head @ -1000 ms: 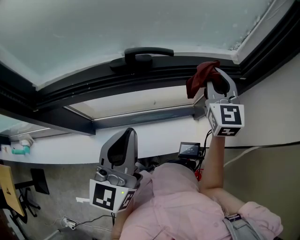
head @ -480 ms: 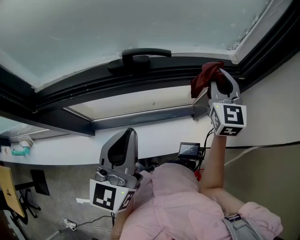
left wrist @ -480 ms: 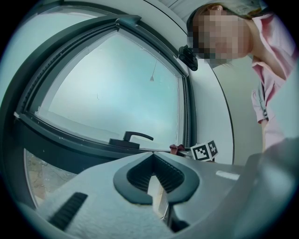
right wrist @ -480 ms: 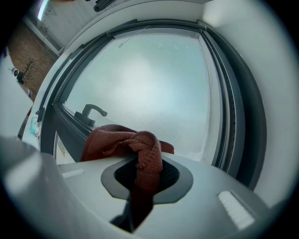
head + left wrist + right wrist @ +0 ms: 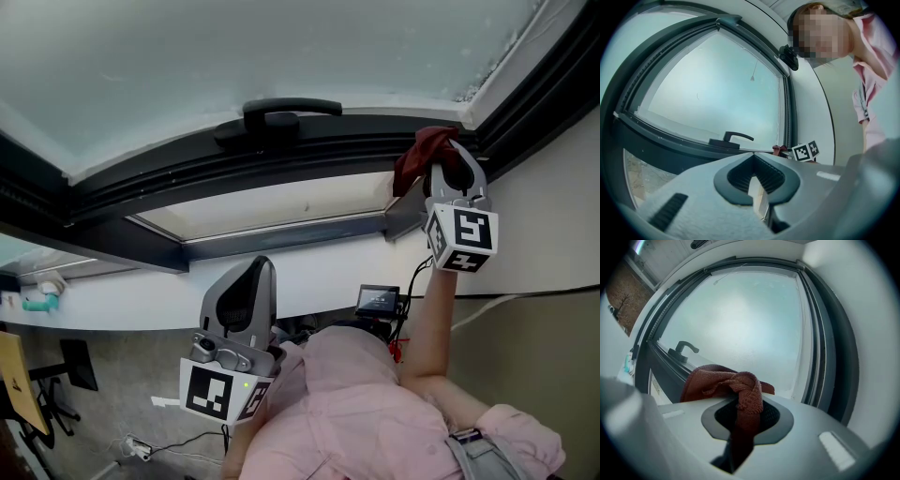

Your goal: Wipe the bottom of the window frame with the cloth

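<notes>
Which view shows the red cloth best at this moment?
The right gripper view: the cloth fills its centre, pinched between the right gripper's jaws. The head view shows it bunched at the window frame's right corner; the left gripper view, only a distant red speck.

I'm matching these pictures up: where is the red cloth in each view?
Head view: cloth upper right.
Left gripper view: cloth tiny, just right of centre, lower half.
Right gripper view: cloth centre foreground, between the jaws.
Shared landmark: window handle.
</notes>
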Tool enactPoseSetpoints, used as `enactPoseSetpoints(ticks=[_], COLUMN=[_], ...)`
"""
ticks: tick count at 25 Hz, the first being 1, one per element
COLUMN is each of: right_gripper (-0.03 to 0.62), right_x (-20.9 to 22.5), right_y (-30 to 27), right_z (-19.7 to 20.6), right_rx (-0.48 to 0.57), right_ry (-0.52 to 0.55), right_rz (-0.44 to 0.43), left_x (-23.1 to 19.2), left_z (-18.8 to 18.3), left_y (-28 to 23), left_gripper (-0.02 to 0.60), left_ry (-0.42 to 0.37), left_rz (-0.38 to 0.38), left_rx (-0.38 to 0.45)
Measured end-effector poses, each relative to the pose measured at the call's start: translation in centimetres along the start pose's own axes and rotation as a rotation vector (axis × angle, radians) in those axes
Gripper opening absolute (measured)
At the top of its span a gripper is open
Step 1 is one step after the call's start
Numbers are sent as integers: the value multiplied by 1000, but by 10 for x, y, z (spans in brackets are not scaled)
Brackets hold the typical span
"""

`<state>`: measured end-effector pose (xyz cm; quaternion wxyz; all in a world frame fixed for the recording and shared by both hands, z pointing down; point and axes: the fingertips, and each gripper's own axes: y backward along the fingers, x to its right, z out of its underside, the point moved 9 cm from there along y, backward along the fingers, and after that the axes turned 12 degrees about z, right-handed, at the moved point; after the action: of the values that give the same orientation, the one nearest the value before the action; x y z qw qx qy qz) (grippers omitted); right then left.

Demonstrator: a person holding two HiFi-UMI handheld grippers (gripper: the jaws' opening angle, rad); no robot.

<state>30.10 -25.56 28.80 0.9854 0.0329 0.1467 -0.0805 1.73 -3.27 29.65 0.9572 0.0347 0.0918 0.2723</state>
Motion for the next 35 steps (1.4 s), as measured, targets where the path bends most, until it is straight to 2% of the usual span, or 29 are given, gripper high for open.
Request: enactPoseSetpoints(ticks=[11,27,32,35], right_gripper=[58,58,58,57], right_x=[17,33,31,32], right_y=[-2,-4,-6,-5], right_z=[3,8,7,7], right_rx=[-35,-48,-43,-34], right_ry=[17,19,51,107], right_rz=[79,152,169,208], left_x=[-3,-3,-2,1], left_z=[-2,-3,-7,-8], left_y=[0,-5,-1,10], left_gripper=[-4,-3,-3,-3], left_ry=[-3,-4,-17,-24], left_rz=[-5,-4,-13,-38], left_rx=[7,2,8,15])
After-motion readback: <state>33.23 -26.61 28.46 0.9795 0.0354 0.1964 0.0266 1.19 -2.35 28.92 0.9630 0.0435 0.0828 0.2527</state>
